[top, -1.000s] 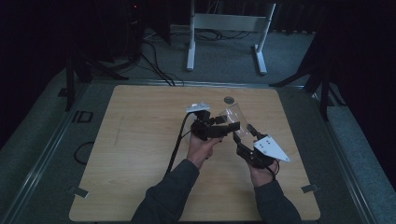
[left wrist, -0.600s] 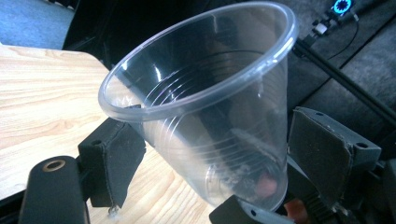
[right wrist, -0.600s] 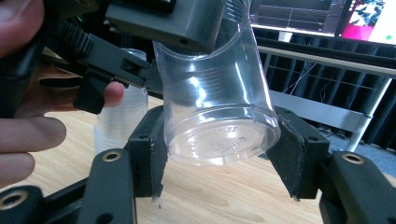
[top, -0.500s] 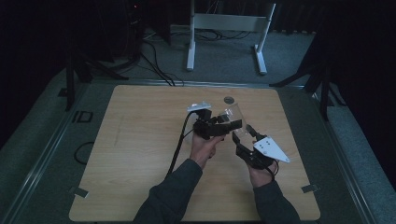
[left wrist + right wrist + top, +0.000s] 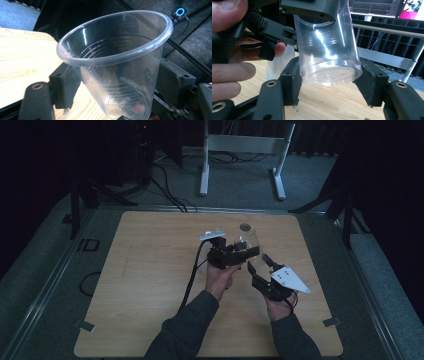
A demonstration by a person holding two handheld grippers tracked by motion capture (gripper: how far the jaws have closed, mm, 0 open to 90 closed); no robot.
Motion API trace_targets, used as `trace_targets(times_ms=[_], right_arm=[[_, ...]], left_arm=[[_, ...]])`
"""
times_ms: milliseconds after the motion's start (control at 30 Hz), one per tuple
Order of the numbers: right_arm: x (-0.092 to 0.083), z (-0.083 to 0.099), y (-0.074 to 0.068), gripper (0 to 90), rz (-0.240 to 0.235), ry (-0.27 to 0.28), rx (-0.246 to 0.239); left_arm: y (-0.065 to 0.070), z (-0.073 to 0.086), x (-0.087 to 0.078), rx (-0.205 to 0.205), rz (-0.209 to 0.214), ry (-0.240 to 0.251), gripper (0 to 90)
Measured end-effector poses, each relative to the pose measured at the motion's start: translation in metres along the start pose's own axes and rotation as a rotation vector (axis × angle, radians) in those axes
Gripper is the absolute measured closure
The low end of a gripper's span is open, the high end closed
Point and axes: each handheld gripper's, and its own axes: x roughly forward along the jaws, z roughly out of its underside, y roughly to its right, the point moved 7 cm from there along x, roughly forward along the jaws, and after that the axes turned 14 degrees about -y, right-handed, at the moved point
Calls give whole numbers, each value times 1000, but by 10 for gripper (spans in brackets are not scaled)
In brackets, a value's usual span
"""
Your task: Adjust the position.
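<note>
The right gripper [image 5: 329, 85] pinched the base of a clear plastic cup [image 5: 327, 50], its pads pressed against both sides. The cup was held tilted above the wooden table [image 5: 150, 285], between the two hands. Beyond, the left gripper [image 5: 245, 251] had just been closing its jaws on the cup's upper wall, pads touching it. A stack of cups [image 5: 279, 65] stood behind.

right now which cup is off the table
The single clear cup, tilted up in the air. The stacked cups behind it sit on the table.
</note>
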Motion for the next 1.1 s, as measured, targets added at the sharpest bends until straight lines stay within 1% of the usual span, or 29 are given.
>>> trace_targets(times_ms=[133,200,400,533,633,733,833,1033,1100], right_arm=[[1,0,0,408,-10,-4,0],[1,0,0,406,-15,-7,0],[2,0,-1,396,-21,-14,-3],[3,0,-1,380,-37,-29,-3],[5,1,-1,342,-46,-42,6],[6,1,0,314,-54,-57,9],[6,0,-1,303,-68,-69,-3],[9,-1,-1,309,-88,-112,-14],[9,-1,-1,323,-85,-119,-17]], left_arm=[[1,1,-1,9,4,7,294],[1,1,-2,18,-3,8,302],[1,1,-3,28,-11,10,313],[0,1,-4,33,-18,13,316],[0,1,-5,39,-25,15,316],[0,1,-6,49,-42,11,316],[-1,2,-6,69,-64,2,316],[0,4,-5,105,-104,-15,316],[1,5,-5,120,-120,-21,316]])
